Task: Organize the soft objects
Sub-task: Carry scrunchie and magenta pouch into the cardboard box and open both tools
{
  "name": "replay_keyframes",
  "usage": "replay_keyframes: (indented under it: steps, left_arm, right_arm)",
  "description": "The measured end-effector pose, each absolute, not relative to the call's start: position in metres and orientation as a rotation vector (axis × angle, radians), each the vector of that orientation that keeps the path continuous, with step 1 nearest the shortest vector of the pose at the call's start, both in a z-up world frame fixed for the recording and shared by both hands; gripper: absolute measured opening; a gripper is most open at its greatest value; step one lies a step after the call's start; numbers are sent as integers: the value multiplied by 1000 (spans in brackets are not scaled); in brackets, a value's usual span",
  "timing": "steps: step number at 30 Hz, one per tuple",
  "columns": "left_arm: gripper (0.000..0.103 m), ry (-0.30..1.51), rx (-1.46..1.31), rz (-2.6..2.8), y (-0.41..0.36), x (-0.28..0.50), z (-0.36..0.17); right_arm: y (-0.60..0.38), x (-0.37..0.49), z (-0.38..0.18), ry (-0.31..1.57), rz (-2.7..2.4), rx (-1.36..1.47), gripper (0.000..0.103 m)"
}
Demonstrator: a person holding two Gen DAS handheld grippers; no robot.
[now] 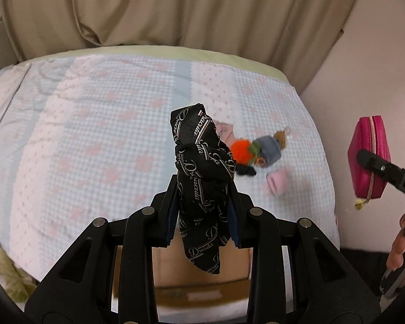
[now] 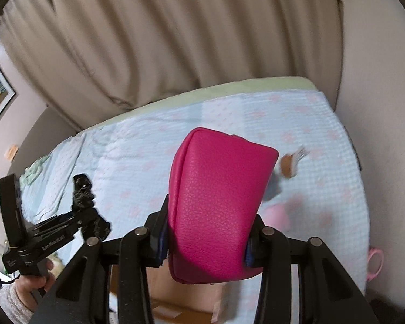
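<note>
left gripper (image 1: 205, 202) jaws clenched on a knotted black scarf (image 1: 202, 167), silky, printed with white script, twisted upright, tail drooping below. right gripper (image 2: 206, 232) jaws grasping a pink pouch (image 2: 216, 205), pebbled leather-like skin, boxy with rounded corners, gold zipper pull. both held above a bed (image 1: 81, 135), waffle-textured pale blue and pink cover. beyond the scarf on the bed, a small fuzzy doll (image 1: 264, 148), orange pompom, grey body.
</note>
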State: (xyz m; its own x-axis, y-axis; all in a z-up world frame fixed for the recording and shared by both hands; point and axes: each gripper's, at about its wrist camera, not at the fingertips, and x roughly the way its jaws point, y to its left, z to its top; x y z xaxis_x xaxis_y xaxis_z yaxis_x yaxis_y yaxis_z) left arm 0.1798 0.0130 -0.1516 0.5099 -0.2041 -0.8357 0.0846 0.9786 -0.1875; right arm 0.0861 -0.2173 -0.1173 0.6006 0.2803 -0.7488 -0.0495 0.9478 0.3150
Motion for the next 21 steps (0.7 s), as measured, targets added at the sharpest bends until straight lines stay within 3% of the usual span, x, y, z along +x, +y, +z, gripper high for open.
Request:
replay_keyframes:
  steps: [10, 21]
  left_arm:
    - [28, 1066, -57, -226, 74, 112, -165]
    - [28, 1220, 10, -298, 102, 75, -240]
  right_arm:
    - [-120, 27, -153, 1001, 183, 327, 39]
    - [-67, -1, -217, 1134, 132, 298, 39]
